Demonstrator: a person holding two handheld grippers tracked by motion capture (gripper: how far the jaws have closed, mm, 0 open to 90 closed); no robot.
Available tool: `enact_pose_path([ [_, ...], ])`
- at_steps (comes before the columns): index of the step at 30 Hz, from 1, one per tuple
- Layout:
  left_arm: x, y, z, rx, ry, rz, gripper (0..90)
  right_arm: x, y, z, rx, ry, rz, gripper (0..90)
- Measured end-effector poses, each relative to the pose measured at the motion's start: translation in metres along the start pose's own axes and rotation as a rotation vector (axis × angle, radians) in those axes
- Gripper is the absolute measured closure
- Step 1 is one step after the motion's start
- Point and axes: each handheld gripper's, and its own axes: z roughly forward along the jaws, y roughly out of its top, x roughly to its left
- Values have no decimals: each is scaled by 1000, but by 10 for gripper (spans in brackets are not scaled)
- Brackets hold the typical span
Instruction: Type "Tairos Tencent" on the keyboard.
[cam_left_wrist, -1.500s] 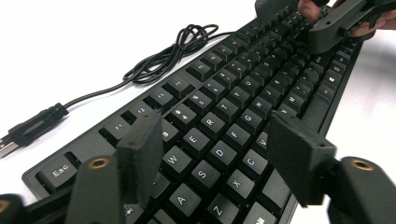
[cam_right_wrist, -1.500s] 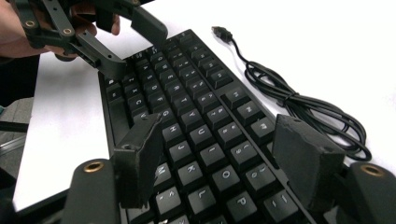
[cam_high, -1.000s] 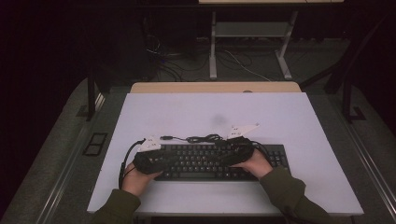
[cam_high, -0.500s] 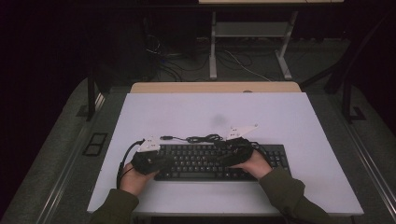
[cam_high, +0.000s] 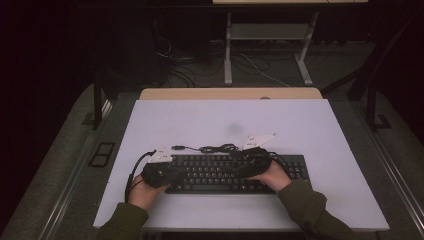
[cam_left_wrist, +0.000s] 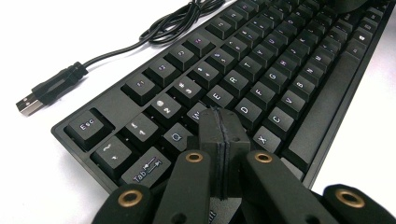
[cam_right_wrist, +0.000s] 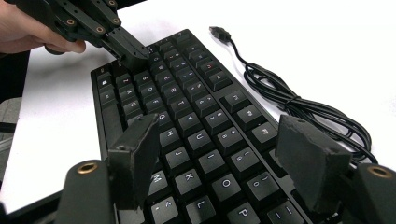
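Observation:
A black keyboard (cam_high: 220, 172) lies flat near the table's front edge, its cable (cam_high: 217, 148) coiled behind it and ending in a loose USB plug (cam_left_wrist: 32, 103). My left gripper (cam_high: 175, 172) is shut and holds nothing. Its joined tips (cam_left_wrist: 223, 122) sit low over the keys beside Q and A at the keyboard's (cam_left_wrist: 261, 74) left end; contact is unclear. My right gripper (cam_high: 246, 167) is open above the keyboard's right half. Its jaws (cam_right_wrist: 217, 123) straddle the keys around U, J and K without touching them. Farther off, the left gripper (cam_right_wrist: 128, 49) points down at the keys.
The white table (cam_high: 200, 120) has bare room behind and on both sides of the keyboard. The coiled cable (cam_right_wrist: 299, 105) lies just past the keyboard's back edge. A wooden strip (cam_high: 230, 93) runs along the far edge, with dark floor and a desk frame (cam_high: 267, 37) beyond.
Both hands have shifted only slightly over the keyboard. The keyboard and its cable have stayed put.

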Motion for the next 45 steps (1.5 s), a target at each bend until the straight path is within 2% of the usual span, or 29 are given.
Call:
enact_pose_path([
  [8,0,-1,1,1,-5,-7,887,0,0,0,0,-2,-2,301],
  [10,1,-1,2,18,-7,2,887,0,0,0,-1,-2,-2,301],
  [11,1,-2,2,9,-10,-10,888,0,0,0,-1,-2,-2,301],
  [18,1,-1,1,16,-8,3,888,0,0,0,-3,-2,-1,301],
  [22,0,0,0,-2,-4,-10,888,0,1,-1,-4,-3,0,302],
  [30,0,1,-1,-4,-1,-6,888,0,1,-1,-6,-6,2,302],
  [35,-2,3,-3,-21,-6,-8,885,-1,1,-2,-7,-6,1,302],
  [40,-3,5,-3,-32,-10,-8,834,-1,1,-2,-9,-6,2,302],
  [45,-6,6,-3,-48,-14,-13,743,-2,1,-3,-9,-7,4,303],
])
